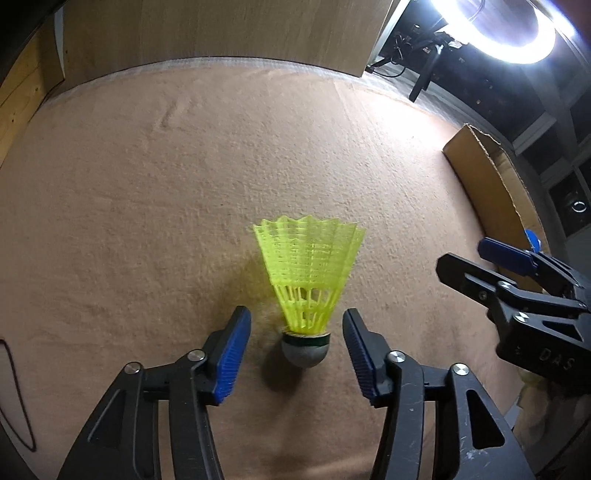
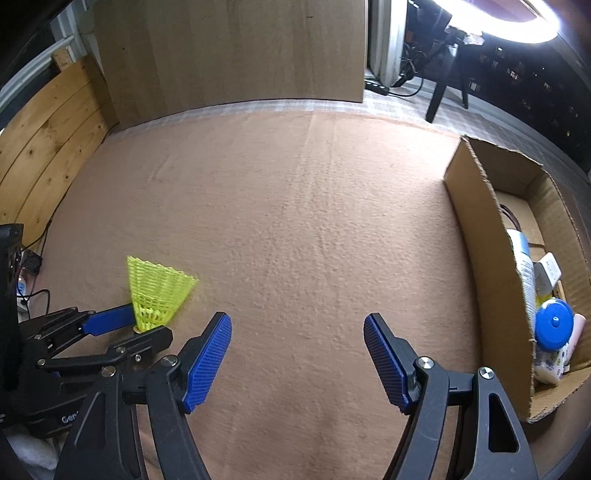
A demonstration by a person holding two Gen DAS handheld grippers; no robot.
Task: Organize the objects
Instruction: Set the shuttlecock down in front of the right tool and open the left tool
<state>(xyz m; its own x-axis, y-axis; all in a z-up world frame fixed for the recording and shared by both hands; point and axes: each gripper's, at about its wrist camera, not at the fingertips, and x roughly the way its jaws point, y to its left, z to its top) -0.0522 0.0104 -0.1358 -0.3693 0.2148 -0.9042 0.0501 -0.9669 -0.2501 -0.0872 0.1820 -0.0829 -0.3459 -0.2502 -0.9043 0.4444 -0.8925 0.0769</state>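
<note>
A yellow shuttlecock (image 1: 308, 280) with a grey cork nose lies on the tan cloth, skirt pointing away from me. My left gripper (image 1: 297, 325) is open, its blue pads either side of the cork end and not touching it. In the right wrist view the shuttlecock (image 2: 157, 290) shows at the lower left between the left gripper's fingers (image 2: 110, 321). My right gripper (image 2: 297, 332) is open and empty over bare cloth. It also shows in the left wrist view (image 1: 480, 258) at the right.
A cardboard box (image 2: 480, 236) stands at the right edge of the cloth, holding a blue-lidded jar (image 2: 554, 326), a white tube and small bottles. A wooden panel (image 2: 236, 51) stands at the back. A ring light (image 1: 517, 33) glares at the top right.
</note>
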